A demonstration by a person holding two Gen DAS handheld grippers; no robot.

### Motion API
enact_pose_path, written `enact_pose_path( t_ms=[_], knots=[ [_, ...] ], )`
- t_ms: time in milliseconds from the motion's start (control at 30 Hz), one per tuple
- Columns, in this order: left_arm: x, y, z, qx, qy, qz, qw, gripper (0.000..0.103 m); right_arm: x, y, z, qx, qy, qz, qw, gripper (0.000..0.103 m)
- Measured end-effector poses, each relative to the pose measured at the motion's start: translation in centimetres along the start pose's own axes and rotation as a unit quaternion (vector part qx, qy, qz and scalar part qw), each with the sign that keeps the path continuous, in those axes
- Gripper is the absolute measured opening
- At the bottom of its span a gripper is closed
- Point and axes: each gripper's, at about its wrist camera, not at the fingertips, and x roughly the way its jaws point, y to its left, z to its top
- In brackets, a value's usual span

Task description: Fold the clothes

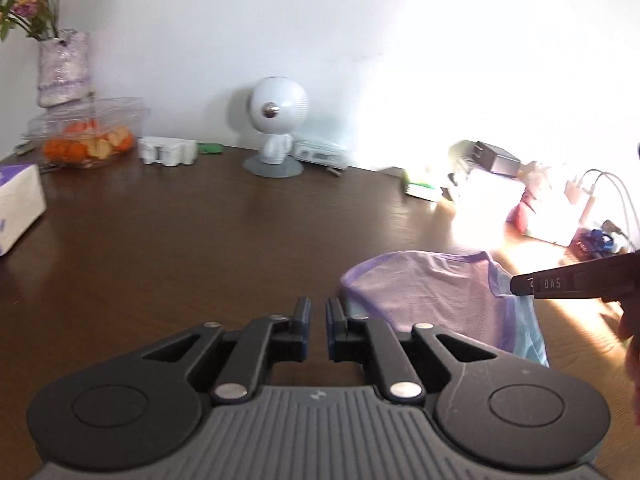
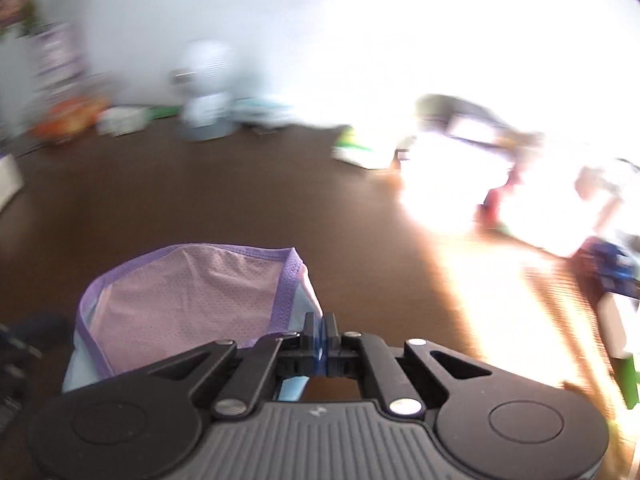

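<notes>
A small pink mesh garment (image 1: 432,292) with purple trim and a light blue layer lies on the dark wooden table (image 1: 180,248), right of my left gripper (image 1: 318,312). The left gripper is nearly closed with a narrow gap, holds nothing, and sits just left of the garment's edge. The right gripper's finger (image 1: 560,282) reaches in from the right and pinches the garment's right edge. In the right wrist view my right gripper (image 2: 319,326) is shut on the garment (image 2: 188,304), with blue fabric between its pads. That view is blurred.
Along the back wall stand a flower vase (image 1: 64,68), a clear box of oranges (image 1: 86,136), a white round-headed figure (image 1: 278,128) and small white boxes. A tissue pack (image 1: 18,204) lies at the left. Sunlit clutter and cables (image 1: 560,208) fill the right.
</notes>
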Motion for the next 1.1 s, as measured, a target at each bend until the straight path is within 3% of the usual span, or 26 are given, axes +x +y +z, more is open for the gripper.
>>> enact_pose_path(
  t_ms=[33, 100, 167, 233, 400, 533, 633, 667, 733, 800, 867, 900, 1000, 1033, 1067, 1100],
  knots=[
    [-0.9, -0.6, 0.1, 0.015, -0.002, -0.01, 0.9998, 0.022, -0.1, -1.5, 0.1, 0.021, -0.005, 0.008, 1.0, 0.006],
    [-4.1, -1.7, -0.6, 0.06, -0.02, -0.024, 0.9977, 0.051, -1.9, -3.5, 0.2, 0.047, -0.016, 0.054, 0.997, 0.007],
    [-7.8, -2.7, -2.2, 0.088, -0.029, -0.053, 0.9943, 0.059, -5.3, -3.7, -0.4, 0.017, -0.032, 0.074, 0.997, 0.025],
    [-11.3, -3.8, -4.2, 0.111, -0.03, -0.099, 0.9884, 0.059, -8.9, -3.7, -2.3, -0.032, -0.032, 0.099, 0.994, 0.036],
    [-17.0, -5.4, -10.5, 0.141, -0.007, -0.197, 0.9701, 0.072, -16.7, -2.5, -11.4, -0.141, -0.001, 0.191, 0.971, 0.032],
    [-19.3, -6.4, -14.8, 0.19, 0.033, -0.214, 0.9575, 0.072, -19.7, -0.7, -18.8, -0.149, 0.009, 0.224, 0.963, 0.029],
    [-20.4, -6.8, -17.6, 0.258, 0.053, -0.212, 0.9412, 0.071, -20.3, 0.2, -22.2, -0.148, 0.032, 0.242, 0.958, 0.022],
    [-20.7, -6.5, -18.4, 0.275, 0.056, -0.202, 0.9382, 0.069, -20.8, 0.2, -23.2, -0.153, 0.038, 0.239, 0.958, 0.023],
    [-21.7, -5.5, -18.9, 0.271, 0.049, -0.201, 0.9403, 0.069, -23.2, -0.7, -24.8, -0.16, 0.015, 0.239, 0.958, 0.025],
    [-22.6, -4.8, -18.5, 0.264, 0.056, -0.237, 0.9332, 0.072, -25.8, -2.4, -26.2, -0.171, -0.02, 0.271, 0.947, 0.033],
    [-23.1, -5.0, -18.5, 0.268, 0.05, -0.28, 0.9205, 0.083, -27.5, -3.3, -27.2, -0.182, -0.051, 0.294, 0.937, 0.067],
    [-23.0, -5.4, -18.6, 0.277, 0.052, -0.281, 0.9173, 0.083, -27.7, -3.2, -27.5, -0.187, -0.055, 0.295, 0.935, 0.072],
    [-22.3, -6.7, -19.7, 0.322, 0.062, -0.274, 0.904, 0.078, -27.1, -1.7, -28.1, -0.215, -0.043, 0.276, 0.936, 0.065],
    [-22.3, -6.6, -20.2, 0.325, 0.067, -0.287, 0.8984, 0.076, -26.8, -1.4, -28.4, -0.22, -0.039, 0.27, 0.937, 0.052],
    [-22.0, -6.7, -20.4, 0.328, 0.074, -0.291, 0.8954, 0.065, -26.4, -1.3, -28.7, -0.217, -0.035, 0.268, 0.938, 0.036],
    [-21.9, -6.7, -20.7, 0.333, 0.075, -0.289, 0.8944, 0.061, -26.0, -1.3, -29.0, -0.212, -0.03, 0.267, 0.94, 0.032]
  ],
)
